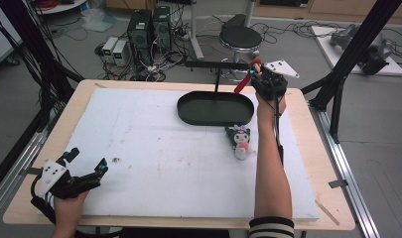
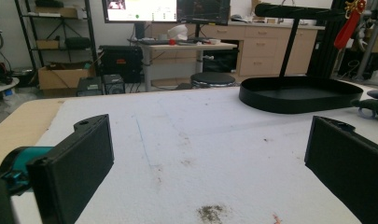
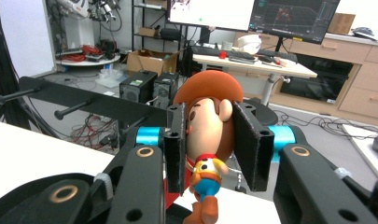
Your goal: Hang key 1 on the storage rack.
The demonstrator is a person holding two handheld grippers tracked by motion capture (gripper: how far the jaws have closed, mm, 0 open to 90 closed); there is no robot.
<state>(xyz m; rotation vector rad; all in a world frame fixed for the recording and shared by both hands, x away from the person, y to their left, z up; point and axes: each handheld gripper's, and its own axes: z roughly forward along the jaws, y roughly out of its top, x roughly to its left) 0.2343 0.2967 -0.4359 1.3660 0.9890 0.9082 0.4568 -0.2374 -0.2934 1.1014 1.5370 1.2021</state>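
My right gripper (image 1: pixel 258 73) is raised at the far right of the table, beside the black stand's horizontal bar (image 1: pixel 216 64). It is shut on a small cowboy doll (image 3: pixel 207 126) with an orange hat, and the pads squeeze its head. A red strap (image 1: pixel 241 84) hangs from the doll over the black oval tray (image 1: pixel 188 106). A dark plush toy (image 1: pixel 239 140) with a pink front lies on the white foam just in front of the tray. My left gripper (image 1: pixel 89 157) rests at the near left corner, open with nothing between its jaws, as the left gripper view shows (image 2: pixel 210 163).
A white foam sheet (image 1: pixel 154 148) covers the wooden table. The bar carries pegs (image 3: pixel 72 112) that point toward my right gripper. A stool (image 1: pixel 239 37), computers and cables stand on the floor beyond the table. Black frame struts (image 1: pixel 347 59) rise at the right.
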